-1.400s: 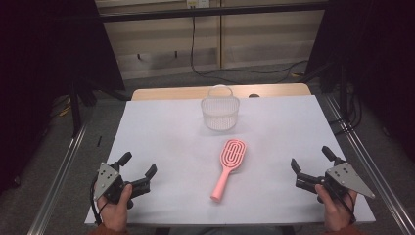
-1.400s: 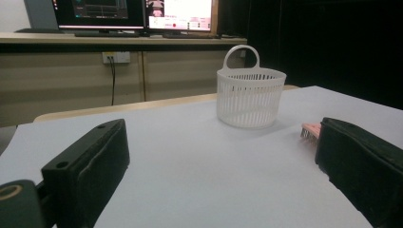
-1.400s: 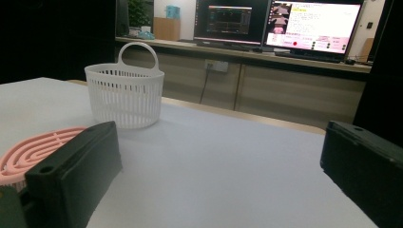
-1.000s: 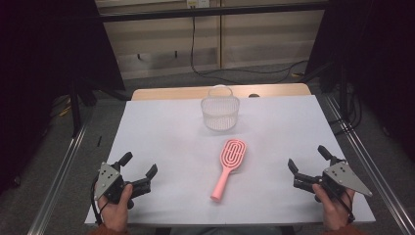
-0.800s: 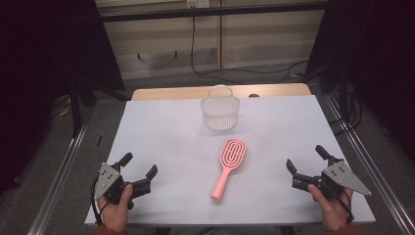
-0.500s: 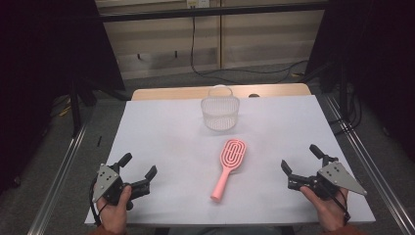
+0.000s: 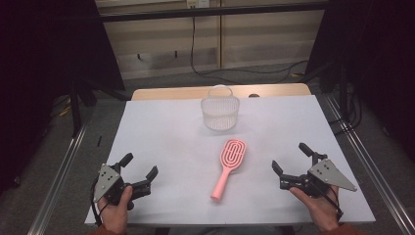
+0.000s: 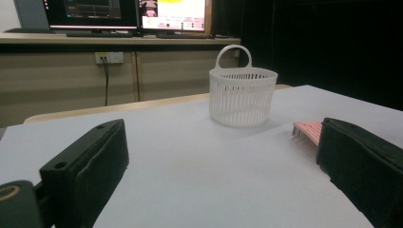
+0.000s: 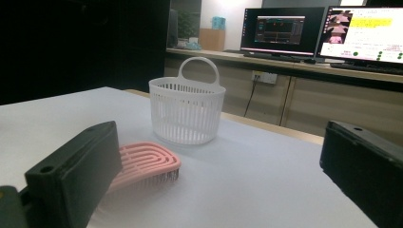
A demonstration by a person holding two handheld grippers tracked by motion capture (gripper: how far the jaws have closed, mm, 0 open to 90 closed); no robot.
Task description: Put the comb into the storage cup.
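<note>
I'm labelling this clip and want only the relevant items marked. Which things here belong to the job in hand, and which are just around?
In the job:
pink hairbrush
white basket
right tongs, open
left tongs, open

Just around:
white table cover
monitors
wall socket

The high view is looking forward and down on the white table (image 7: 161, 132) from above the person's side. Each gripper view is skimming low across the tabletop toward the monitors (image 9: 361, 35), both sharing the white basket (image 8: 243, 98) and pink hairbrush (image 9: 142, 164).
</note>
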